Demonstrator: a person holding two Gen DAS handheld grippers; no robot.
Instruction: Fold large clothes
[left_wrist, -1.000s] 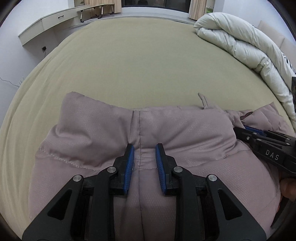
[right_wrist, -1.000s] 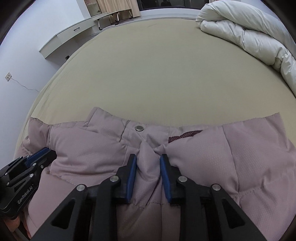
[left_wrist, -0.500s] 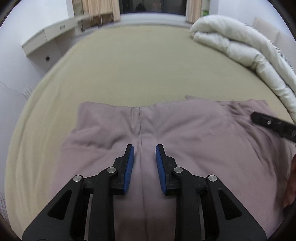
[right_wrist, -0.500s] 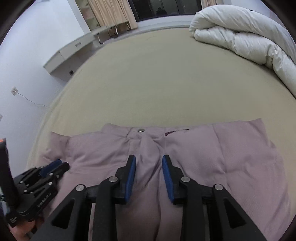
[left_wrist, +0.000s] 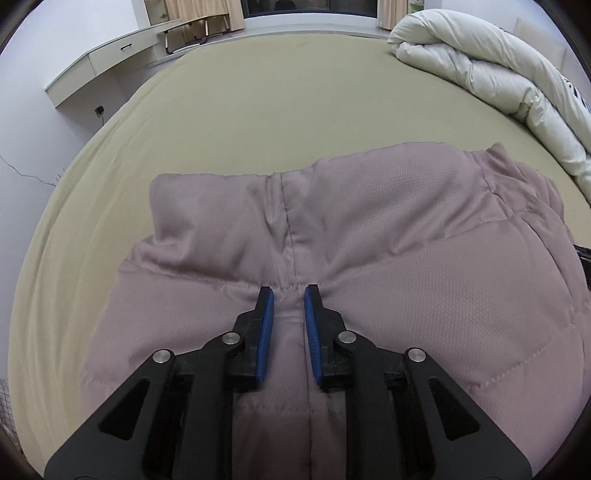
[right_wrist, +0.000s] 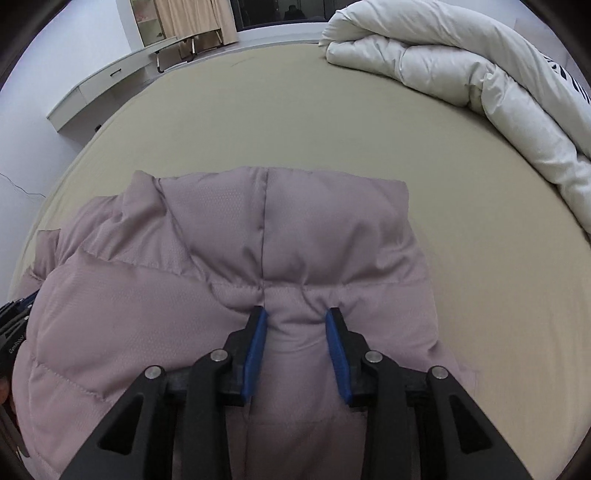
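Note:
A mauve quilted puffer jacket lies on the beige bed sheet, its near part draped over both grippers. My left gripper is shut on a pinch of the jacket fabric at a seam. In the right wrist view the jacket shows a folded edge toward the far side. My right gripper is shut on a thick bunch of the jacket, its blue pads spread by the padding. The left gripper's black body shows at the left edge there.
A rolled white duvet lies along the bed's far right, also in the right wrist view. A white wall desk and a folding chair stand beyond the bed's far left corner. Bare beige sheet stretches beyond the jacket.
Both grippers have swung the jacket over: half a second ago it lay flat and spread on the bed, now a folded, bunched part with a centre seam lies in front of each gripper.

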